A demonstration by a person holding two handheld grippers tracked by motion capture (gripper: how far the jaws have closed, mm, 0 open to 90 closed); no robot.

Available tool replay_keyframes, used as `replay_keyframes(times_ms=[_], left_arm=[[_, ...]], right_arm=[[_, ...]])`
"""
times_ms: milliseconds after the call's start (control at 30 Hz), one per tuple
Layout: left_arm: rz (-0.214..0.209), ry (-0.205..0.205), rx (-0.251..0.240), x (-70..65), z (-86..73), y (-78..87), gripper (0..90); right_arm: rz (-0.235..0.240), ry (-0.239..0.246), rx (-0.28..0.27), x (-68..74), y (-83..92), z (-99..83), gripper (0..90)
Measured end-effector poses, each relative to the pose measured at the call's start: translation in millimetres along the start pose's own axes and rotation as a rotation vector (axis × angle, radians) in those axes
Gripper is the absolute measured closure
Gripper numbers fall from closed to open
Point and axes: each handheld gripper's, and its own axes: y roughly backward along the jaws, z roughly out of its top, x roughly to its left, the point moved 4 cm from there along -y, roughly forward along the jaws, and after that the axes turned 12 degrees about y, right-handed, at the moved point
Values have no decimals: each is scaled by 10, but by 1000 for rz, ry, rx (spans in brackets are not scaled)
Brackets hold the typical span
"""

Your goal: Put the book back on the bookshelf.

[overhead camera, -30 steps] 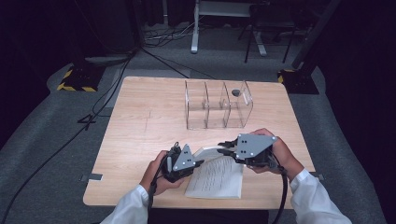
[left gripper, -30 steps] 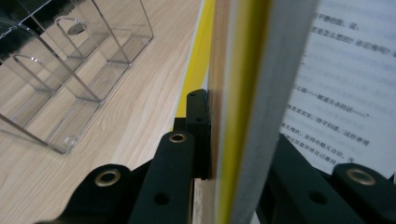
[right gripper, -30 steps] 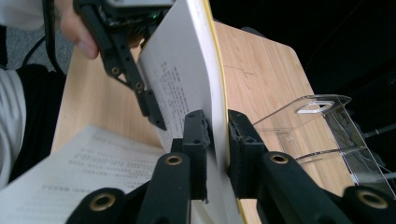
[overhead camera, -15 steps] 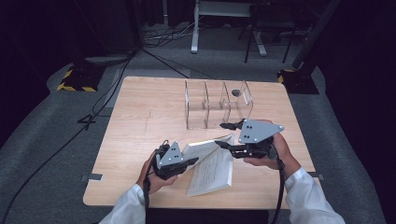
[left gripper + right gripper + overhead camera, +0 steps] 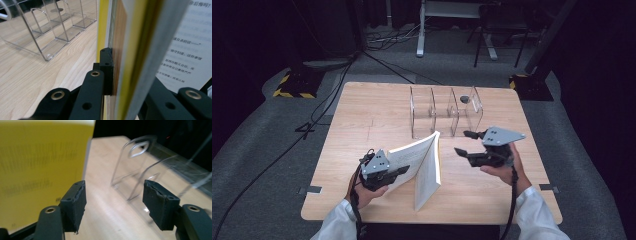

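One overhead camera, two riding the grippers.
Both close gripper views share the book (image 5: 130,50) and clear divider rack (image 5: 150,167) beyond their jaws.

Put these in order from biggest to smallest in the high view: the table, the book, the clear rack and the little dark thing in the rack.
1. table
2. book and clear rack: look alike
3. little dark thing

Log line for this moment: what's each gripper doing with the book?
left gripper: shut on book, propped open on table | right gripper: jaws just opened, nothing between | clear organizer: behind, apart
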Motion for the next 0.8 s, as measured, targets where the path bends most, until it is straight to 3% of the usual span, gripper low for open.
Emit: replay_keyframes(times_ms=[167,200,333,500,667,800], left_arm=[[22,5,10,54,-83,55,785],[8,12,-9,64,-117,111,782],[-2,10,-46,54,-169,224,796],[8,2,-57,34,-176,283,807],[-2,-9,-50,11,-178,283,833],[-77,-2,-52,7,-169,243,835]], right_arm=[[77,-21,29,249,-396,-141,340],[92,-20,49,330,-500,-150,357],[97,-28,48,417,-642,-145,360],[111,-62,28,440,-738,-161,362],[114,-54,31,418,-821,-178,336],[136,-41,28,401,-876,-192,320]])
